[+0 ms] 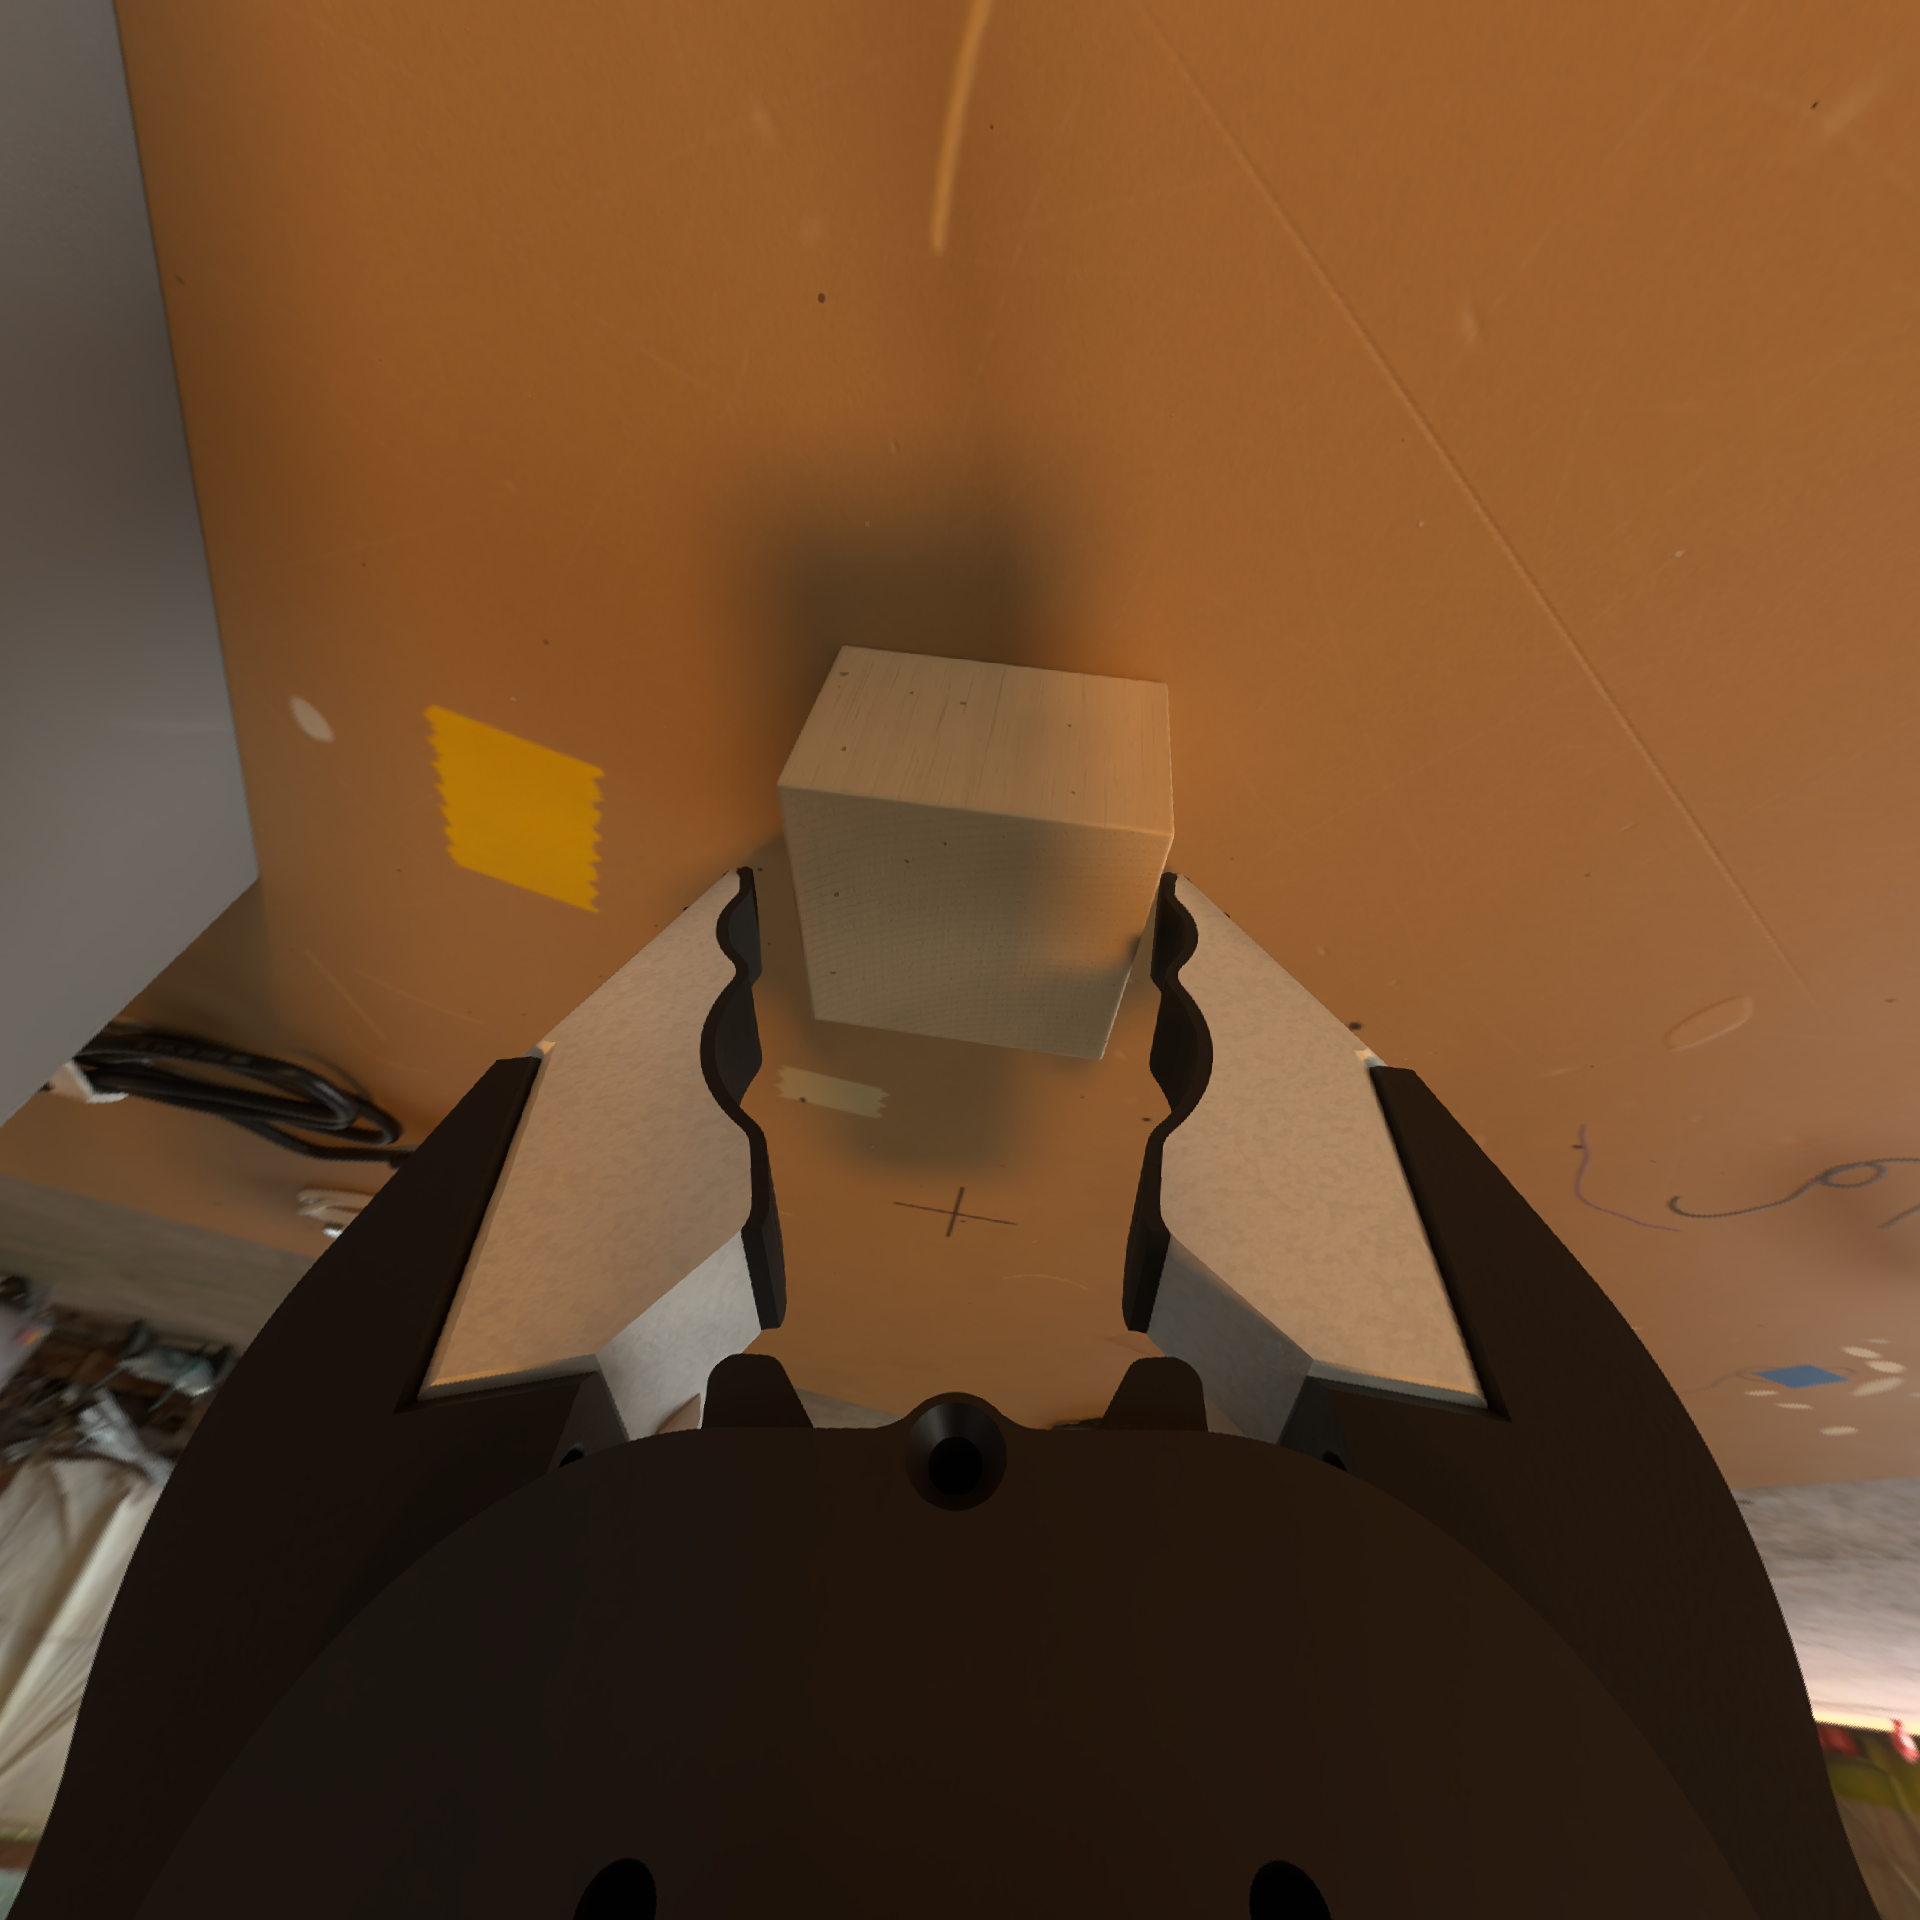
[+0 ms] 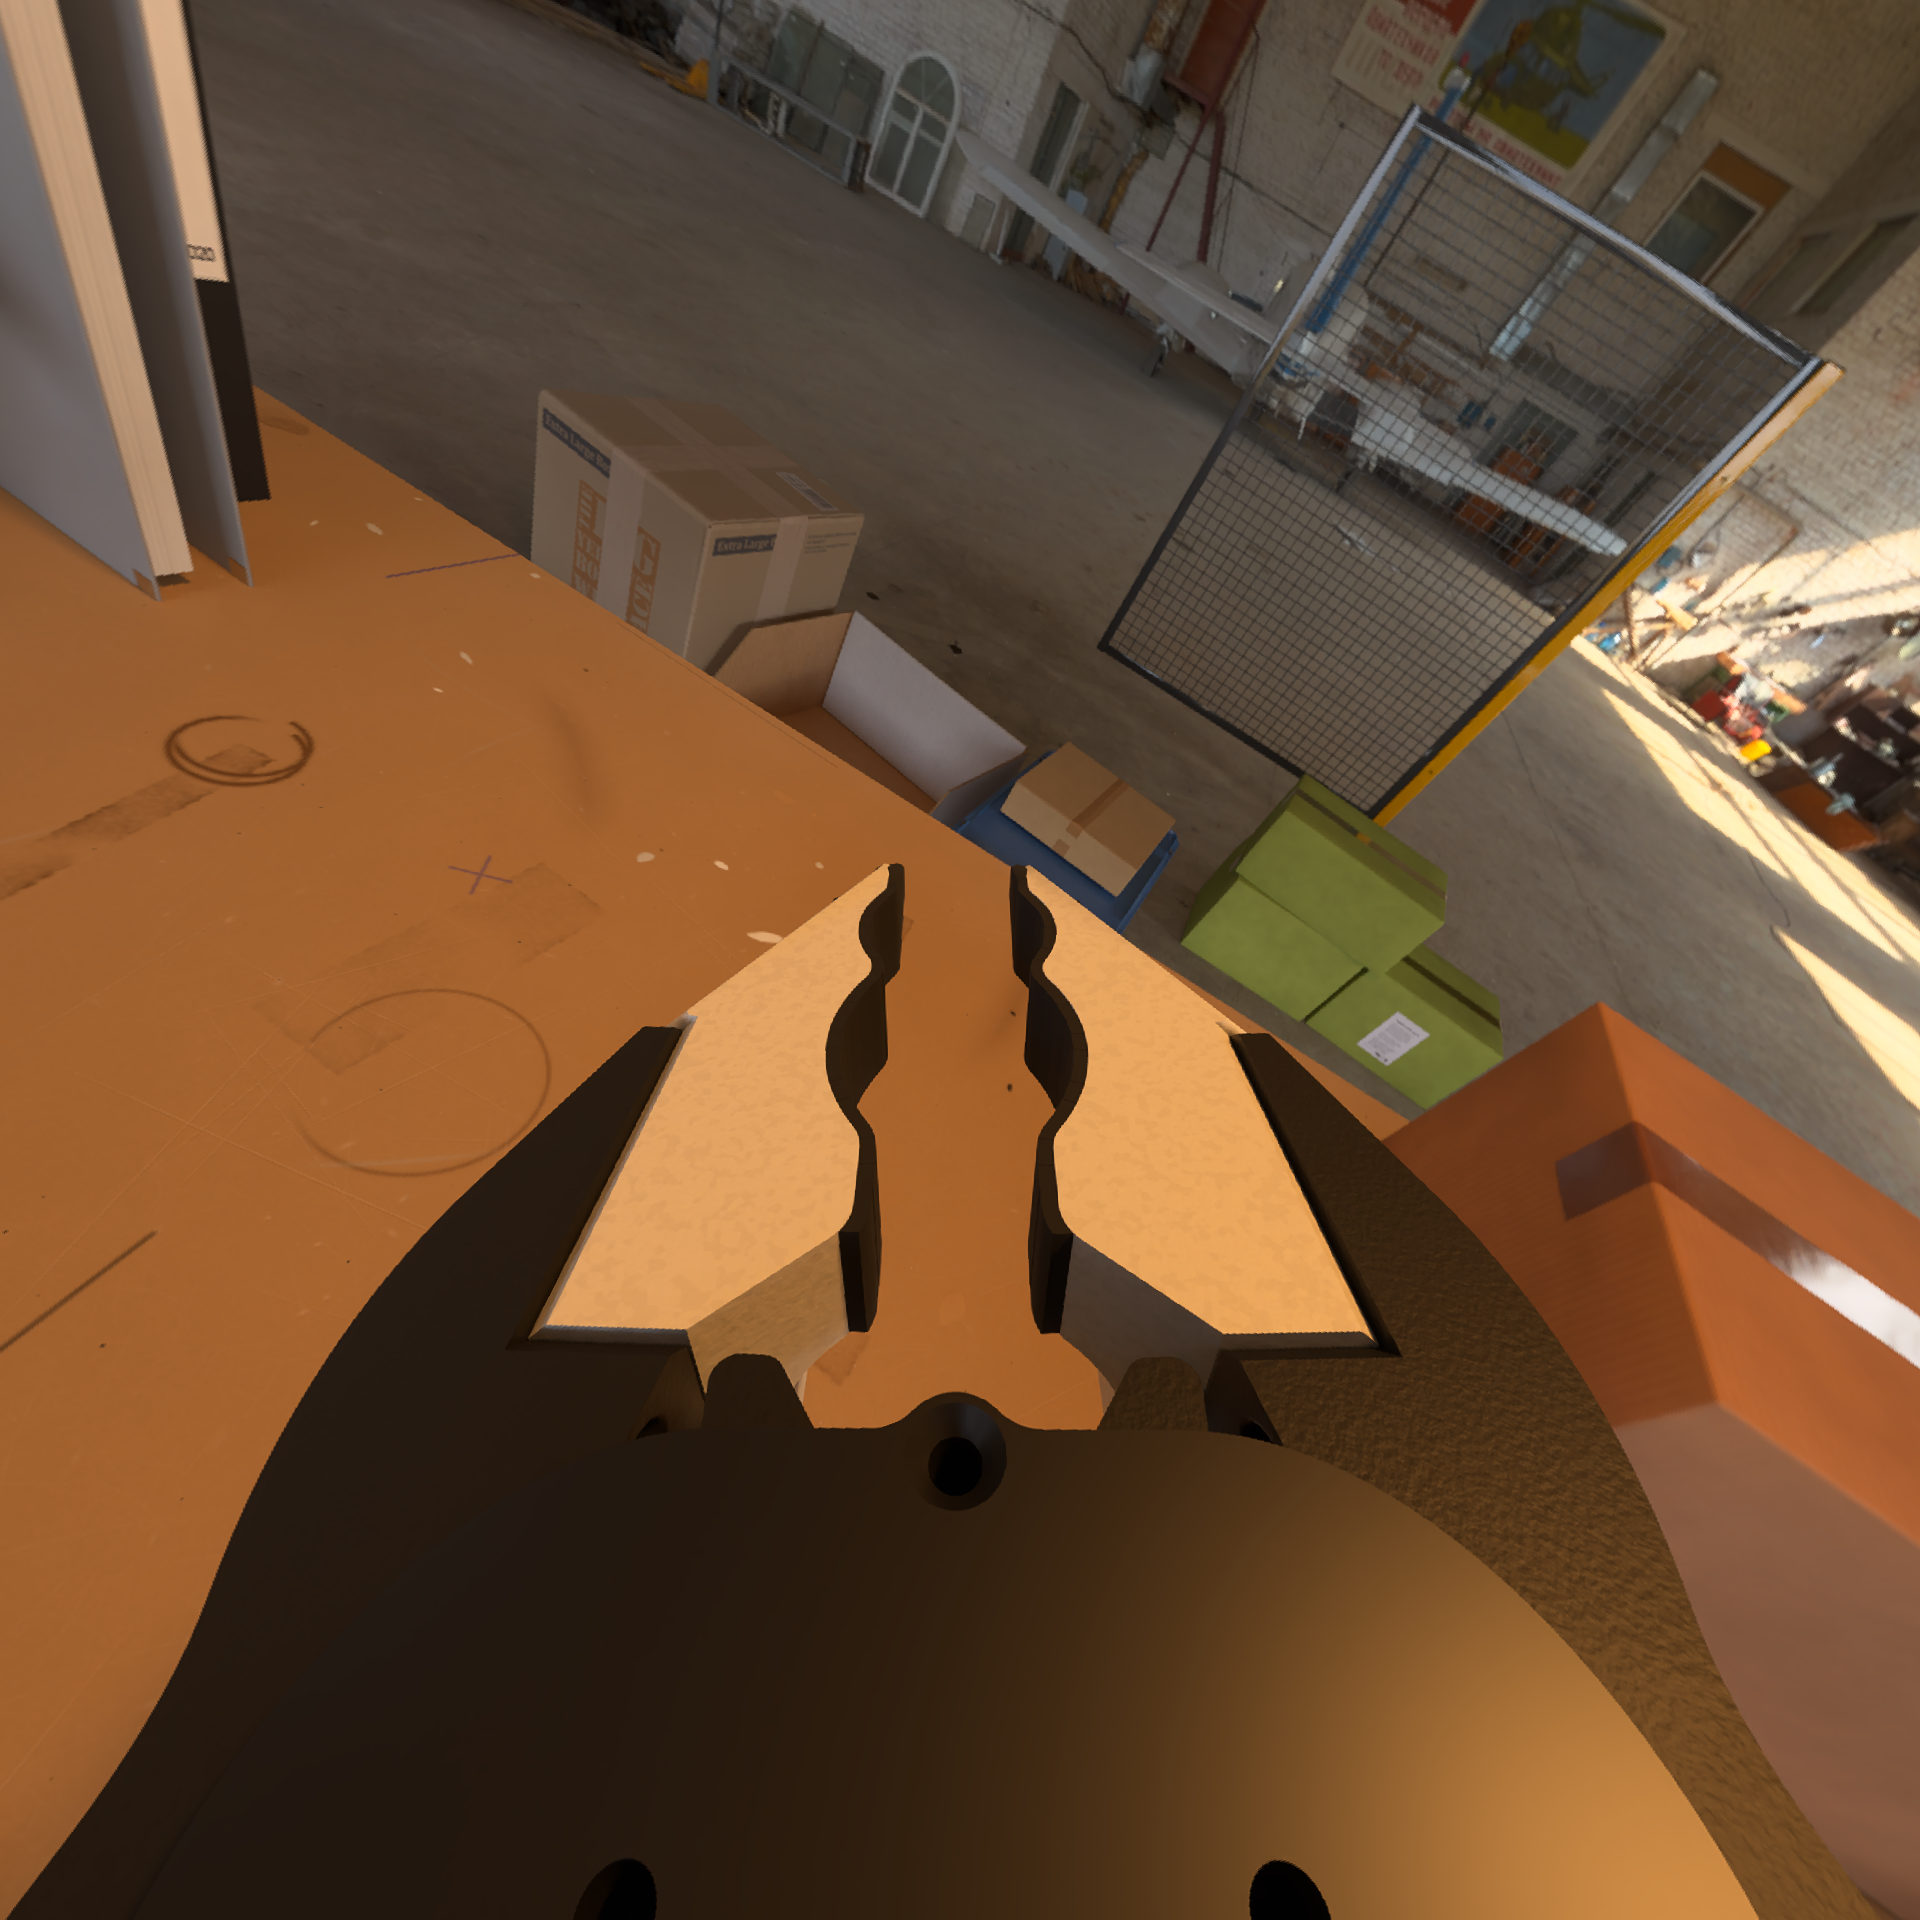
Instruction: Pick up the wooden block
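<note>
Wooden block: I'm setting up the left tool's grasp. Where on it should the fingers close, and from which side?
Grip the wooden block across its two flat, parallel side faces, coming straight on from above as the left tool points now. Its open jaws already stand slightly wider than the block, one fingertip past each side. Probably ease lower first, so the pads meet mid-face.

**A sunlit hall around your orange surface**

Your surface (image 2: 312,935) is scuffed orange board with pen marks and yellow tape (image 1: 516,808). Beyond its edge you see a grey concrete floor (image 2: 623,260), cardboard boxes (image 2: 675,509), green boxes (image 2: 1340,935) and a wire-mesh cage (image 2: 1455,540). Far off stands a brick wall with an arched window (image 2: 914,130). Low sun streaks the floor at right.
</note>
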